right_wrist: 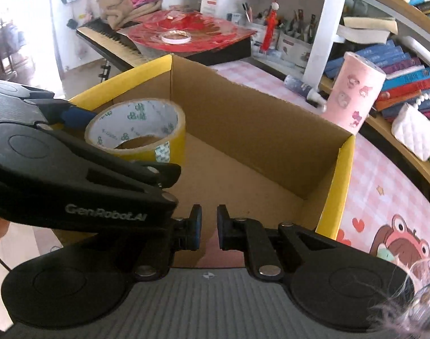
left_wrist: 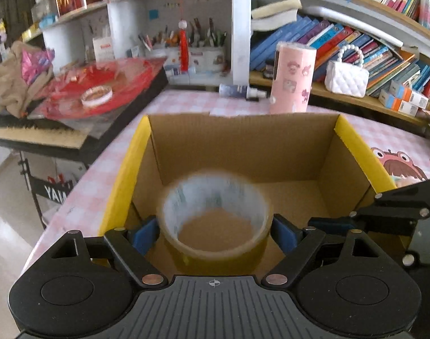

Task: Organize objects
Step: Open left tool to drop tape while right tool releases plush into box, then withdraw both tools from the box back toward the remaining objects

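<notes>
looking along the left gripper, its blue pads sit on either side of a roll of tape, pinching it across its width. the roll is blurred, with a white inner core and yellowish-brown outer wrap, and it hangs over the near part of an open cardboard box with yellow edges. the box stands on a pink checked table. behind the box a pink cylinder with stickers stands upright, a small spray bottle lies beside it, and a white quilted bag sits on a shelf by rows of books.

from the right wrist view, the right gripper holds nothing; its jaws are nearly pressed together with a narrow gap, just above the box's near edge. the left gripper reaches in from the left with the tape roll clamped, held above the box floor. a keyboard lies beyond the box.
</notes>
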The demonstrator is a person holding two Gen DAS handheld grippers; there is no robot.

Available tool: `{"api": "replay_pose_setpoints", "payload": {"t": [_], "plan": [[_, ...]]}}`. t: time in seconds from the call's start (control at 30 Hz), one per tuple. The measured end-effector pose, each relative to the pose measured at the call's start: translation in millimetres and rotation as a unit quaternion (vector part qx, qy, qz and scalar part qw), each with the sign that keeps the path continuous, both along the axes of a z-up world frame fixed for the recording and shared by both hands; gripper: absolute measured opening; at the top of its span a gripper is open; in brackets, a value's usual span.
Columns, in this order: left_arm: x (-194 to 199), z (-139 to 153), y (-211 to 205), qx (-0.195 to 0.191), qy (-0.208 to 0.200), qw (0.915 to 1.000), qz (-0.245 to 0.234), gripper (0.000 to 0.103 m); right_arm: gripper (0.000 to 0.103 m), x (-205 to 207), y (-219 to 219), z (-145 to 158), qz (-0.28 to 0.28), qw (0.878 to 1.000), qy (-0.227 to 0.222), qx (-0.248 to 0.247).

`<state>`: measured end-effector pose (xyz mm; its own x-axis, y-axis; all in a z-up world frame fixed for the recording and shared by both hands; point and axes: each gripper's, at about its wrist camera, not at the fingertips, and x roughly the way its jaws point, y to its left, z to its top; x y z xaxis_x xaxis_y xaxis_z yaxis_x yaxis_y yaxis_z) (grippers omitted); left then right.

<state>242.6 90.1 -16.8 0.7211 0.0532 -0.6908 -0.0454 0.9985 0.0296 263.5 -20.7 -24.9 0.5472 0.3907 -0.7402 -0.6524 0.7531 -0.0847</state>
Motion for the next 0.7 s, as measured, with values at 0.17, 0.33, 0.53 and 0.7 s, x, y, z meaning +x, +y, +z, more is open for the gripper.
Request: {"api": "replay_pose_setpoints", "payload": {"t": [0.17,0.33,0.53,0.7], "plan": [[-7,10,-2,0.010,-0.024,0.9997,-0.002,0.097,0.018,-1,2,2,0.005,1.000,-0.024,-0.011],[-33,33,-3,0.014,-0.079,0.9967,-0.012,0.097,0.036,-14,-2,10,-0.037,0.998,-0.048,-0.013],[-79,61,4,0.001,-0.146,0.9893,0.006,0.101,0.045,-53,-11,35,-0.061,0.994,-0.089,0.020],[-116,70,17,-0.015,-0.169,0.9851,0.027,0.101,0.051,-89,-19,50,-0.096,0.987,-0.122,0.042]]}}
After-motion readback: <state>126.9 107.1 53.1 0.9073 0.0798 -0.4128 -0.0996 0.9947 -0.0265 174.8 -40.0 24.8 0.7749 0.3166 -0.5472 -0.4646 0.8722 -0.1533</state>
